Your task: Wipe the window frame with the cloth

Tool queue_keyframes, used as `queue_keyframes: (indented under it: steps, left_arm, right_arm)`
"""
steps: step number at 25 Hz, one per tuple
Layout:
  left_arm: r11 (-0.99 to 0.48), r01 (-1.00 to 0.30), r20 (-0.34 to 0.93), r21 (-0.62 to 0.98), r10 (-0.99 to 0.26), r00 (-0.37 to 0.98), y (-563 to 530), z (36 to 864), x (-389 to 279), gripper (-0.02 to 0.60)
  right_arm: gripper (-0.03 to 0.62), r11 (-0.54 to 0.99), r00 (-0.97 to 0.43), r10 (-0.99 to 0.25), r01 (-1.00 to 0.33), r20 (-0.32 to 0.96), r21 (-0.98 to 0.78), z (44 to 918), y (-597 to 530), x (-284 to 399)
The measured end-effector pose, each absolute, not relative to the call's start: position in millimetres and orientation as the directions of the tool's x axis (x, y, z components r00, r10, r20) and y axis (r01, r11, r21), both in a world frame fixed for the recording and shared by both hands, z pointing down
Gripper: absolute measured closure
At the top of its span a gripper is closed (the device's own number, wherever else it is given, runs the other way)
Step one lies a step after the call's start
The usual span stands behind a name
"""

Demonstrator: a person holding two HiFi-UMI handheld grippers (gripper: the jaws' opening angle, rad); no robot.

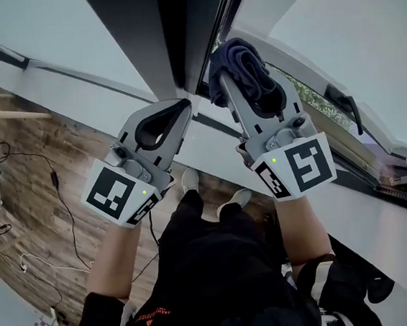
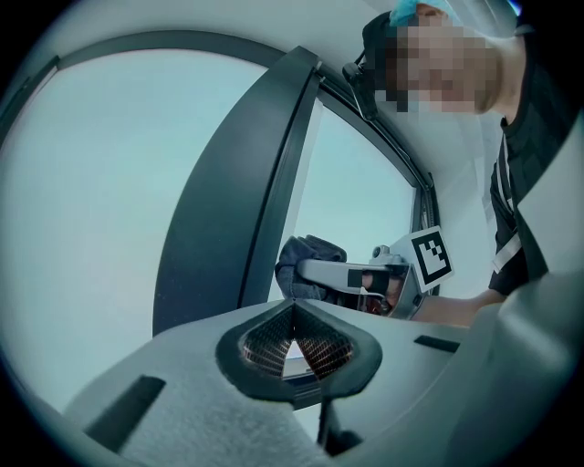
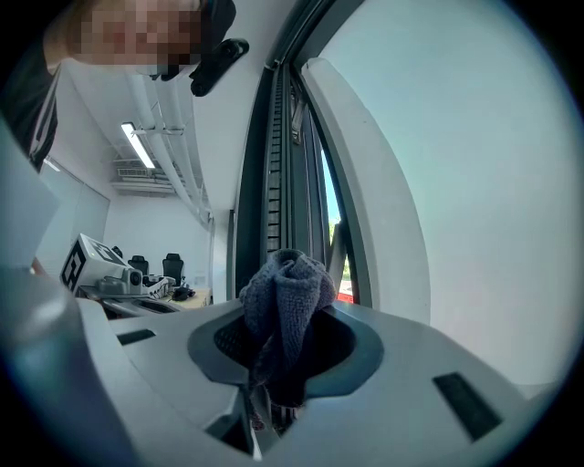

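A bunched dark blue cloth (image 1: 246,69) is clamped in my right gripper (image 1: 238,75), which is raised to the dark window frame (image 1: 175,31). In the right gripper view the cloth (image 3: 287,296) bulges out between the jaws, close to the frame's vertical rails (image 3: 274,164). My left gripper (image 1: 182,109) is held just left of it, beside the frame's dark post, jaws closed on nothing. In the left gripper view the shut tips (image 2: 294,306) point at the post (image 2: 228,201), with the cloth (image 2: 306,260) and the right gripper beyond.
The white window sash (image 1: 348,27) with a black handle (image 1: 345,104) stands open at the right, greenery showing through the gap. Below are a wooden floor with cables (image 1: 42,212) and the person's shoes. An office room with chairs (image 3: 146,266) lies to the left.
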State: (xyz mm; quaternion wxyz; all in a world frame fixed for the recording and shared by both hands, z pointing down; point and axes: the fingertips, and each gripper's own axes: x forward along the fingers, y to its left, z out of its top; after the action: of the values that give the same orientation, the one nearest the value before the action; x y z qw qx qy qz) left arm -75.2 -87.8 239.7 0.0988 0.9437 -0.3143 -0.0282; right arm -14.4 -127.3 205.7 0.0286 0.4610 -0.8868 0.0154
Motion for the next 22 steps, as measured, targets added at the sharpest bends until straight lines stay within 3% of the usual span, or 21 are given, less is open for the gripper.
queue_keyframes:
  steps: [22]
  left_arm:
    - [-0.775, -0.581, 0.034, 0.249, -0.593, 0.805, -89.2, 268.9, -79.6, 0.563]
  right_arm:
    - [0.488, 0.576, -0.573, -0.816, -0.817, 0.079, 0.021, 223.5, -136.0, -25.7]
